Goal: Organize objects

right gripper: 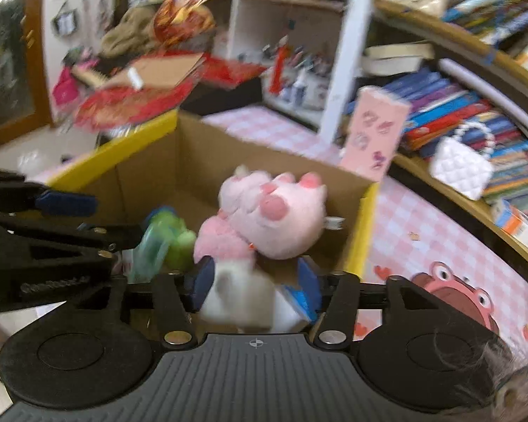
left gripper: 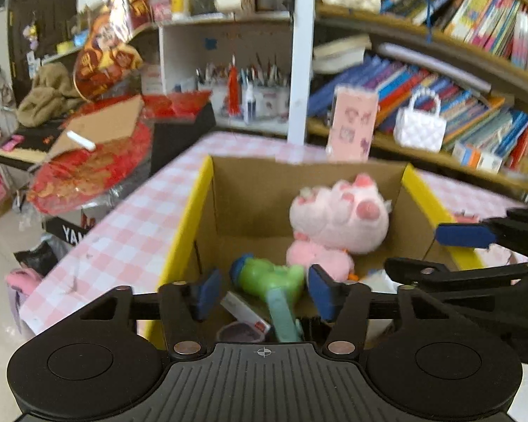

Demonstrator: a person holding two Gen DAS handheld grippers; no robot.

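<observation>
— Black jaws up close: what are the two grippers doing?

— The left gripper (left gripper: 262, 293) and right gripper (right gripper: 255, 281) both stand parted over the cardboard box (left gripper: 197, 218), pads pressing nothing.

— And inside the box?

— A green toy (left gripper: 271, 276) below the left one, a pink plush (right gripper: 274, 218) toward the far wall, a blurred white thing under the right.

— The surface?

— A pink checked tablecloth (left gripper: 123, 232). Beyond it stand crowded bookshelves (left gripper: 457, 81), a white handbag (left gripper: 420, 128), and red decorations (left gripper: 88, 172) piled at left.
</observation>
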